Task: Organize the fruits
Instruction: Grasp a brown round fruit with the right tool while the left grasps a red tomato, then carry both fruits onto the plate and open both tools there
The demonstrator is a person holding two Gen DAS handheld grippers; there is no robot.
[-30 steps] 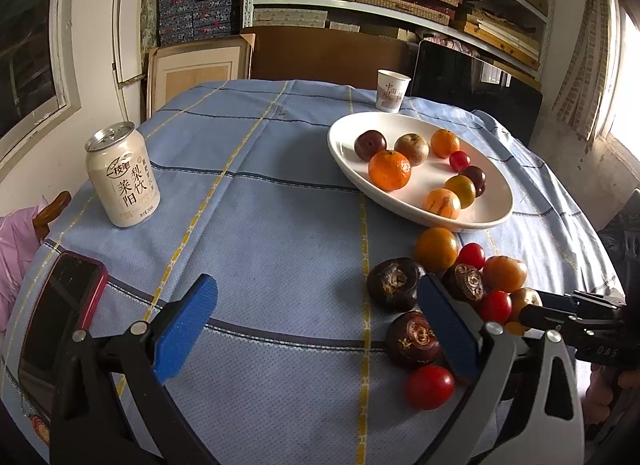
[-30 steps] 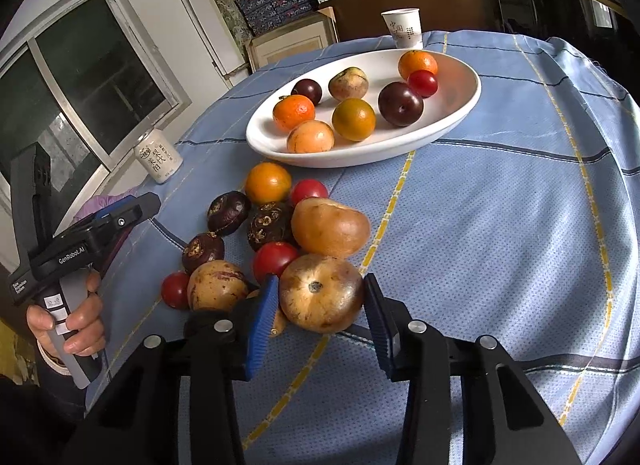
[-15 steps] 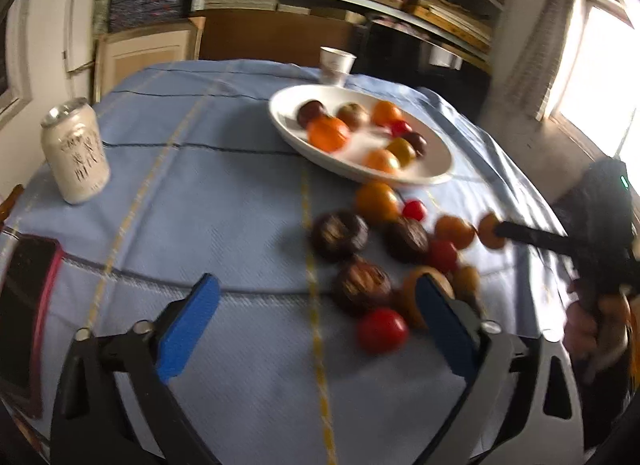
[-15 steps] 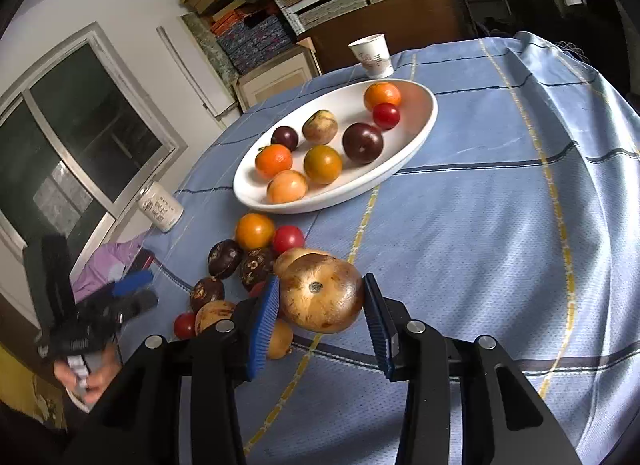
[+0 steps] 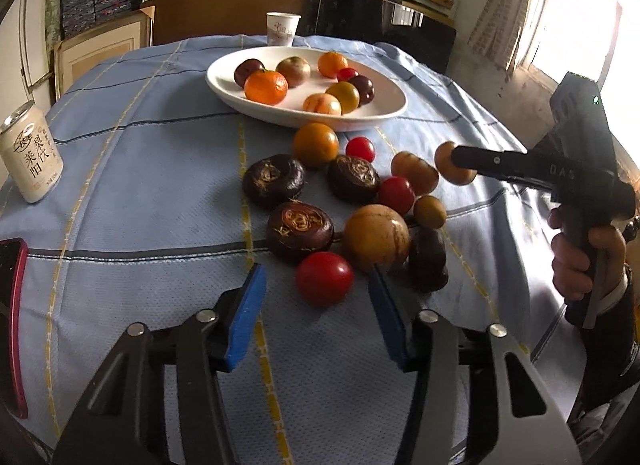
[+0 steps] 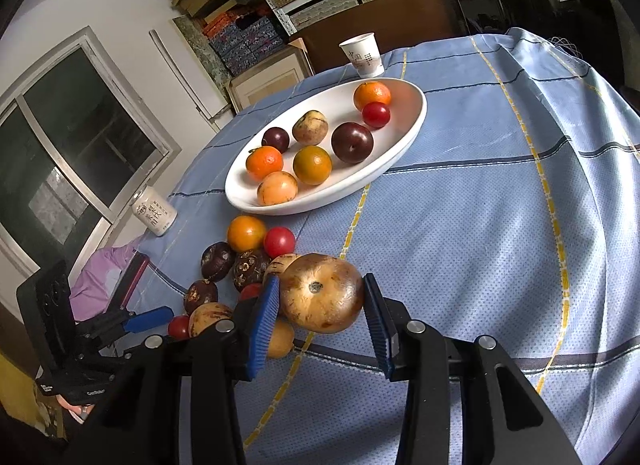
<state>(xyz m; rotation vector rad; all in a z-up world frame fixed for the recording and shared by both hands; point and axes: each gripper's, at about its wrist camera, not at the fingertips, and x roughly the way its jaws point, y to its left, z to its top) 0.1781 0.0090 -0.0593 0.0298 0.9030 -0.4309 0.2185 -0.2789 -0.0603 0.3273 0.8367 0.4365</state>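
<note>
A white oval plate (image 5: 376,115) holds several fruits: oranges, dark plums, a small red one. In front of it a loose pile lies on the blue cloth: dark mangosteens (image 5: 300,231), an orange (image 5: 316,143), red tomatoes and brown fruits. My left gripper (image 5: 316,307) hangs low over the pile's near edge with its jaws closing. A red tomato (image 5: 325,278) sits between the blue fingertips with a gap on each side. My right gripper (image 6: 320,307) is shut on a round brown fruit (image 6: 322,293), held above the pile; the left wrist view shows that brown fruit (image 5: 454,163) at the right.
A drink can (image 5: 30,157) stands at the left, with a red-cased phone (image 5: 12,305) at the near left edge. A paper cup (image 5: 282,29) stands behind the plate. A person's hand (image 5: 580,261) grips the right tool. Shelves and boxes lie beyond the table.
My left gripper came in over the pile and dropped, and its jaws narrowed around the red tomato. The right gripper carried the brown fruit up off the pile.
</note>
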